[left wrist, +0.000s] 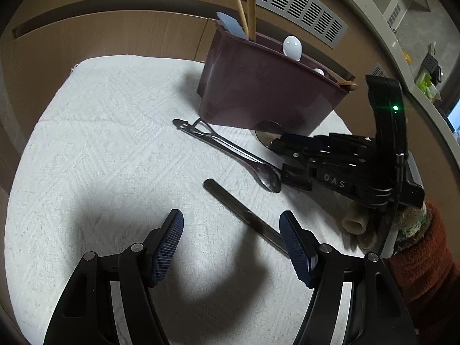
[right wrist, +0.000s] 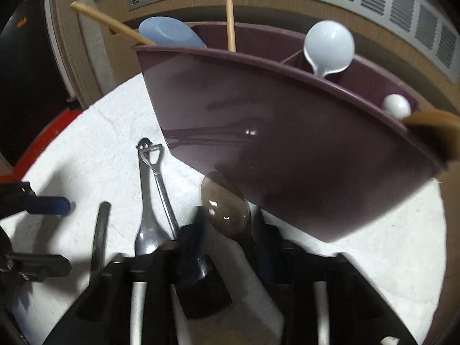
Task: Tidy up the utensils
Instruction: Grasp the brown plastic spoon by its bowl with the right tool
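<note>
Right claw clamping brown spoon, left-wrist view hides its handle

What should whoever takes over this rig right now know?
Left gripper: open, empty, above the white cloth, beside the knife.
Right gripper: shut on the large spoon, in front of the maroon holder.
Done: wooden sticks, white spoons and a blue piece stand in the holder.
Left: large spoon, metal spoon, peeler and knife are outside it.
</note>
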`<state>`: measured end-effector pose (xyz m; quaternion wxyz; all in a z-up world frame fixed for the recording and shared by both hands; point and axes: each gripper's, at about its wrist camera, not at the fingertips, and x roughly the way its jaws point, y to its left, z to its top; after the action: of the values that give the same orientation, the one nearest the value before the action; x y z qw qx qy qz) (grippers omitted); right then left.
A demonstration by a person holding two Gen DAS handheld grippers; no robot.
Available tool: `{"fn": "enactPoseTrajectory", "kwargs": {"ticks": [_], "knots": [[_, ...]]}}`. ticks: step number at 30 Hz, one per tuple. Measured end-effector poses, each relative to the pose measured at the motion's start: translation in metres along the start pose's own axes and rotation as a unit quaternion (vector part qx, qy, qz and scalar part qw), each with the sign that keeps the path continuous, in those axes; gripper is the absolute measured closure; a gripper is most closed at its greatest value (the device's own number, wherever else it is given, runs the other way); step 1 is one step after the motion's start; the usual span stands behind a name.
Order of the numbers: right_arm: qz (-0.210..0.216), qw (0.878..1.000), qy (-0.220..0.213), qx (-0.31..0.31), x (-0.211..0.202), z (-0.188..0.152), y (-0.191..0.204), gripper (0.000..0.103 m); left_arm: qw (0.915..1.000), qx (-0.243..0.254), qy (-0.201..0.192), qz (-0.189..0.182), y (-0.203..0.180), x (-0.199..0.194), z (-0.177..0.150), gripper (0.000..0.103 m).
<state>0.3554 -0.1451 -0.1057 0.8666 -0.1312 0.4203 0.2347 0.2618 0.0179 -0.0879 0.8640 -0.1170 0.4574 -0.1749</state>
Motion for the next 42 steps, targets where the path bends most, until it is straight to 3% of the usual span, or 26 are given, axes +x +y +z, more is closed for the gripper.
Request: {"fn": "enactPoseTrajectory", "kwargs": {"ticks": [4,9,12,14,15,23,28,31,34,39,42], "knots": [[-0.002,0.998,0.007,0.061,-0.018,-0.021,-0.027,0.097,0.9997,0.020,0.004,-0.016,-0.012,0.005,0.004,0.033],[-0.009,0.994,0.011,0.110,-0.042,-0.058,-0.053,0.096,0.9983,0.048,0.016,-0.028,-0.032,0.018,0.015,0.034],[0.007,0.992,0.012,0.124,-0.053,-0.078,-0.062,0.089,0.9967,0.071,0.024,-0.030,-0.042,0.025,0.017,0.033],[0.004,0.994,0.003,0.112,-0.061,-0.087,-0.059,0.076,0.9953,0.087,0.032,-0.029,-0.046,0.032,0.019,0.033],[0.001,0.995,0.002,0.105,-0.065,-0.091,-0.059,0.075,0.9948,0.090,0.037,-0.029,-0.046,0.035,0.020,0.033],[-0.040,0.999,0.001,0.017,-0.050,-0.073,-0.025,0.068,0.9948,0.072,0.058,-0.044,-0.033,0.037,0.023,0.034],[-0.030,0.999,-0.004,0.032,-0.040,-0.060,-0.030,0.072,0.9939,0.076,0.067,-0.044,-0.024,0.021,0.009,0.034],[-0.033,0.998,-0.006,0.045,-0.044,-0.063,-0.031,0.072,0.9907,0.105,0.078,-0.040,-0.025,0.009,-0.004,0.034],[-0.019,0.997,-0.008,0.068,-0.060,-0.075,-0.037,0.072,0.9822,0.168,0.075,-0.036,-0.037,-0.003,-0.017,0.033],[-0.004,0.994,-0.011,0.106,-0.083,-0.096,-0.041,0.072,0.9542,0.285,0.081,-0.042,-0.074,-0.008,-0.035,0.033],[-0.005,0.993,-0.008,0.114,-0.091,-0.107,-0.040,0.072,0.9398,0.332,0.082,-0.012,-0.093,0.003,-0.041,0.034]]}}
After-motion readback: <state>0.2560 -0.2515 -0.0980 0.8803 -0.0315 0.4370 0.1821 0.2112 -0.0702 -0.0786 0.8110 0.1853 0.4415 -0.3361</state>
